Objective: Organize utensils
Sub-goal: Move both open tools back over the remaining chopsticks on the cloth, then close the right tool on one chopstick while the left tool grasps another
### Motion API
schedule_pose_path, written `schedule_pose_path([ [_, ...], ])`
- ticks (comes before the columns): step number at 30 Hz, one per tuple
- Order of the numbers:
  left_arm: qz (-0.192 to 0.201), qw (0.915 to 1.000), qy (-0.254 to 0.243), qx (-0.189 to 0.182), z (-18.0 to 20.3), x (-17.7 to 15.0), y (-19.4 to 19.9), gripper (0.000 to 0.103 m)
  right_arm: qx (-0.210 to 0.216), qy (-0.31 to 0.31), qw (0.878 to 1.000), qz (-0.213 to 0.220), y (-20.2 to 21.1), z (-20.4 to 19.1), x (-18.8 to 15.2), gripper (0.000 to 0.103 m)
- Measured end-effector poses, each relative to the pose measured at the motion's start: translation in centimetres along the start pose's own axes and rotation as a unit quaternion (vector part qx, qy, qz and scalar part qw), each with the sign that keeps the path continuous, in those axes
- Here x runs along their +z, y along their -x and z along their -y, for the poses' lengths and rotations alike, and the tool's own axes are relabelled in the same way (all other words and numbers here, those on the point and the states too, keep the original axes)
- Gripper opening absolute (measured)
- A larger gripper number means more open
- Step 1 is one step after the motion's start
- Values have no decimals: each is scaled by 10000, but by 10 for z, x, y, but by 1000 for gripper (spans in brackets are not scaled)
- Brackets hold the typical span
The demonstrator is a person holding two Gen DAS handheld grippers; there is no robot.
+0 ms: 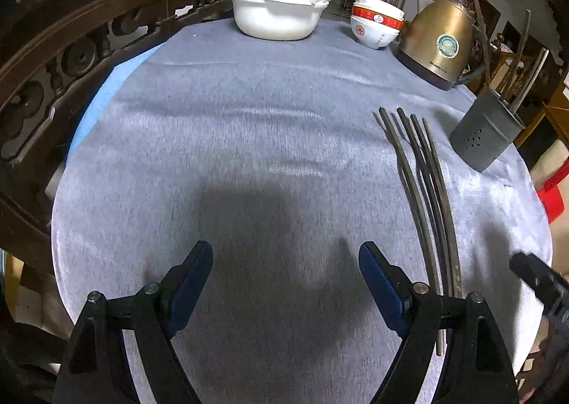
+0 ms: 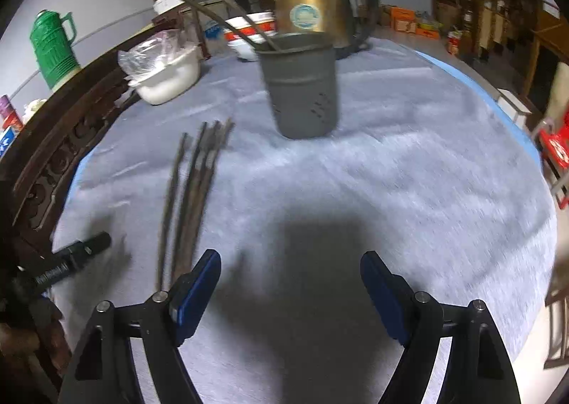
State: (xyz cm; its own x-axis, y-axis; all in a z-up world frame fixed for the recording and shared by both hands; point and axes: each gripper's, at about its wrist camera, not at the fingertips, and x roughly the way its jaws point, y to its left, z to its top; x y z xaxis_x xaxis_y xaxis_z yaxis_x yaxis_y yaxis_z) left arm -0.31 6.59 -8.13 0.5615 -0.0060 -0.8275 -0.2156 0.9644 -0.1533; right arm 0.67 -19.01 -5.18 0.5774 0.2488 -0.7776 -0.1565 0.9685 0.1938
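Observation:
Several dark chopsticks point(image 1: 425, 187) lie side by side on the grey tablecloth point(image 1: 249, 112), right of my left gripper point(image 1: 286, 261), which is open and empty above the cloth. A grey perforated utensil holder point(image 1: 485, 135) stands beyond them with a few chopsticks in it. In the right wrist view the chopsticks point(image 2: 193, 190) lie left of my right gripper point(image 2: 290, 265), which is open and empty. The holder point(image 2: 300, 87) stands straight ahead. The right gripper's finger shows at the left wrist view's right edge point(image 1: 533, 276).
A white bowl point(image 1: 277, 14) with a plastic bag, stacked red-rimmed bowls point(image 1: 375, 25) and a brass kettle point(image 1: 439, 43) stand at the table's far side. A carved wooden chair back point(image 1: 71, 59) curves along the left edge. A green thermos point(image 2: 53, 44) stands behind it.

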Motion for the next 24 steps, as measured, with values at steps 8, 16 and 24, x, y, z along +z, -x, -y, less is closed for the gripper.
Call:
schedule_pose_path([
  [8,-8,9999,30,-109,-5,-9,7,85,329,17,9986,-413,-46,-27,44,73],
  [16,-51,9997,113,-212,-12,-11,4,85,109,60,9969,-782,-88,-48,66,44],
  [24,-64,9996,113,-259,-11,-11,4,85,-121,585,9942,-894,-95,-66,65,26],
])
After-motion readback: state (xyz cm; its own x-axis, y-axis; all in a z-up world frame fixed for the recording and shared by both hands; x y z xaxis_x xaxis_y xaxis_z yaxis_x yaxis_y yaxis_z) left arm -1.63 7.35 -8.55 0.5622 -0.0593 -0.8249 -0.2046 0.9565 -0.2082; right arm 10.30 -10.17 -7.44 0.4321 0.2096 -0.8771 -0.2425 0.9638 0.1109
